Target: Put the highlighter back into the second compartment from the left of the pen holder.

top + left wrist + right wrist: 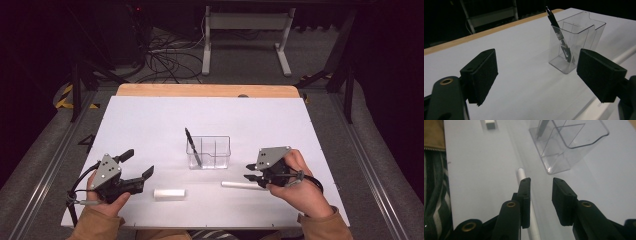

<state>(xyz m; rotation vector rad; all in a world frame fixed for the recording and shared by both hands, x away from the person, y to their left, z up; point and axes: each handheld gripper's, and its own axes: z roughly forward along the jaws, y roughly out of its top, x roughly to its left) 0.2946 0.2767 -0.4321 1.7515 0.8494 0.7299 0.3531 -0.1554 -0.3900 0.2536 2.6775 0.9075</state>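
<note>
A clear plastic holder (209,152) with compartments stands mid-table, and a black pen (193,147) leans in its left compartment. A thin white stick (240,185) lies flat in front of the holder. My right gripper (249,172) hovers over the stick's right end. In the right gripper view the jaws (541,181) stand apart, and the white stick (520,173) runs under the left jaw without being pinched. My left gripper (138,163) rests at the front left, wide open and empty. The left gripper view faces the holder (574,37) and pen (557,32) between its jaws (539,72).
A short white cylinder (169,193) lies between the two grippers near the front edge, also seen as a white block (490,124). The white mat (150,120) covers the table up to a wooden strip (207,90) at the far side. Cables and a stand's legs lie on the floor beyond.
</note>
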